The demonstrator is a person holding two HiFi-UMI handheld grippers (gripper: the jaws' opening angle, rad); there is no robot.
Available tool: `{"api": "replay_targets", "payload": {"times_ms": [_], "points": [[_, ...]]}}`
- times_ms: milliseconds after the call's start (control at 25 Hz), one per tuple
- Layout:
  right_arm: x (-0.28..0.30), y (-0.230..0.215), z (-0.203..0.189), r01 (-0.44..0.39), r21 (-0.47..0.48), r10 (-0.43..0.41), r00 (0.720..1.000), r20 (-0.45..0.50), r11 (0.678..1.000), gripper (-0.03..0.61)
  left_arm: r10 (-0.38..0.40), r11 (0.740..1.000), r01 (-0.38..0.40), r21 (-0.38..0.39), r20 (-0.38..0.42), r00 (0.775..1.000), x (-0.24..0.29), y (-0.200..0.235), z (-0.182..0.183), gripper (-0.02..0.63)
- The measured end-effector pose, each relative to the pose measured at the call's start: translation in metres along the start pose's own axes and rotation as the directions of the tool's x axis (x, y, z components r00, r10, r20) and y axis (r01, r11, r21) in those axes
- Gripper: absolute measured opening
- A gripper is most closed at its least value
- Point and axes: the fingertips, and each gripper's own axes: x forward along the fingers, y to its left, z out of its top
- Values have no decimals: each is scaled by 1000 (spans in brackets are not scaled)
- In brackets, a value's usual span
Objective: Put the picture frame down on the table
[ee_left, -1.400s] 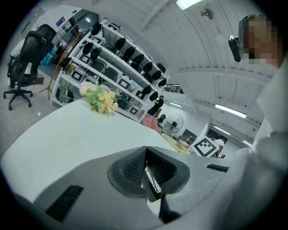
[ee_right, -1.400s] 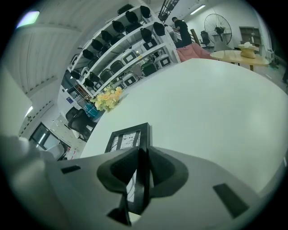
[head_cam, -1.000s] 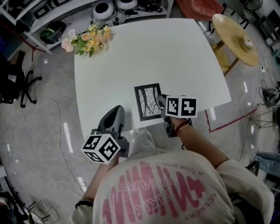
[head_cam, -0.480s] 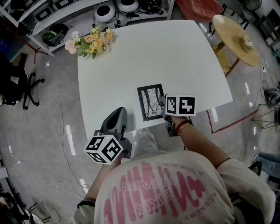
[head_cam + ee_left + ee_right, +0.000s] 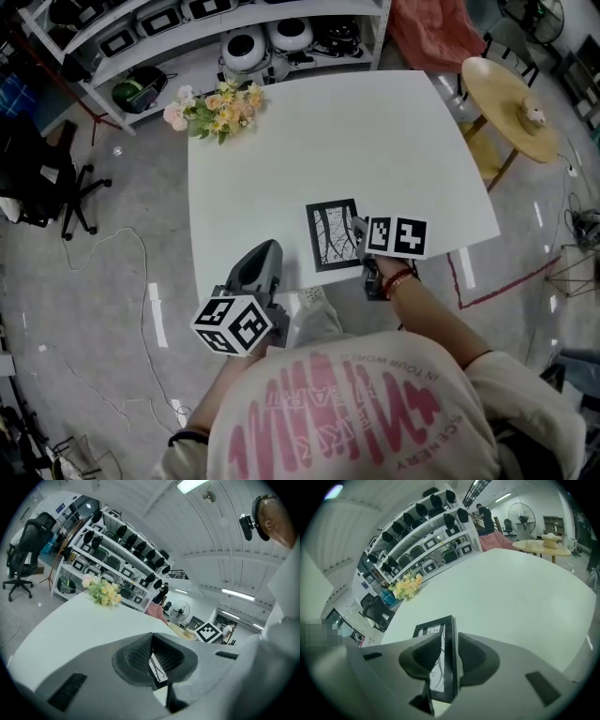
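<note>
Black rectangular picture frame (image 5: 335,234) remains clamped by its edge in the right claw (image 5: 357,226), face-up and barely shifted at the near edge of the white bench (image 5: 375,141), so release is judged outstanding; left claw (image 5: 265,251) closed, empty.

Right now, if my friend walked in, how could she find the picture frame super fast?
Look at the big white table with a bunch of flowers at its far corner. At the near edge, by the person, the right gripper is clamped on the picture frame. It is the only black-bordered rectangle there, with dark branchy lines inside.
</note>
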Motion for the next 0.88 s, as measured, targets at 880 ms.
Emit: {"api": "replay_targets", "payload": {"times_ms": [880], "points": [[-119,22,28,-246,28,220,907,359,969,5,-69,997,65,51,78,995,-25,-67,14,3]]}}
